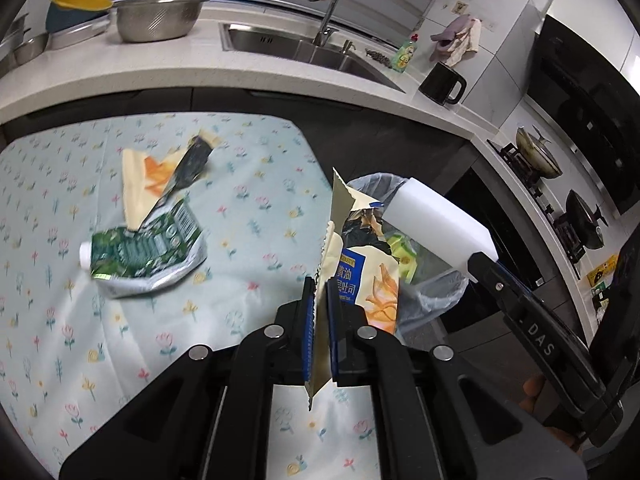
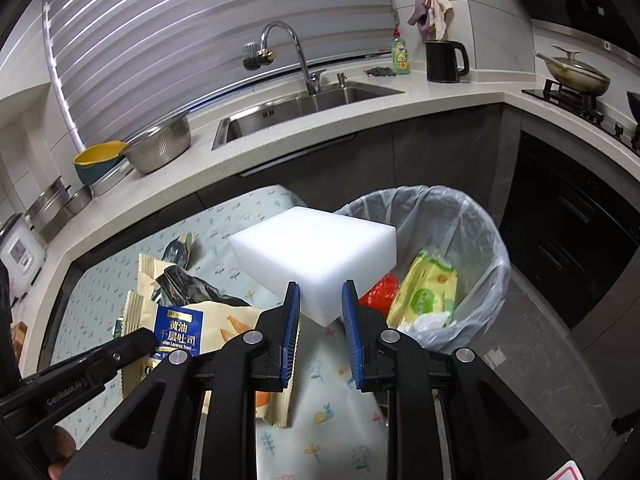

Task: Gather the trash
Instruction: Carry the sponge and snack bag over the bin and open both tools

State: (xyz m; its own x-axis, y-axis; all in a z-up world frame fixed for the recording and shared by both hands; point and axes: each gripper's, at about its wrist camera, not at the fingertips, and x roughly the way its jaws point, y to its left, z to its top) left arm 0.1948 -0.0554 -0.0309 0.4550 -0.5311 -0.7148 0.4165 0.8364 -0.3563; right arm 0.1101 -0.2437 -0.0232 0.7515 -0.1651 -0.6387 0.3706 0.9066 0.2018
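Left claw (image 1: 320,284) grips one wrapper (image 1: 370,276), right claw (image 2: 320,294) one sponge (image 2: 316,254); two wrappers (image 1: 148,256) lie tabled.

The left claw (image 1: 320,292) was clamped tight — its two blue-padded fingers (image 1: 307,320) nearly met, with only the thin edge of a torn bread wrapper (image 1: 368,280) pinched upright between them. It pointed steeply downward, black linkage arms spread behind the pads. The right claw (image 2: 320,300) stood partly closed on a white foam block (image 2: 316,256), the pads (image 2: 291,320) pressing the block's near corner from either side, and it too tilted downward. In the right wrist view the left claw's black body reached in from the lower left — fingertips of the person's hand (image 2: 60,452) showed beneath it.
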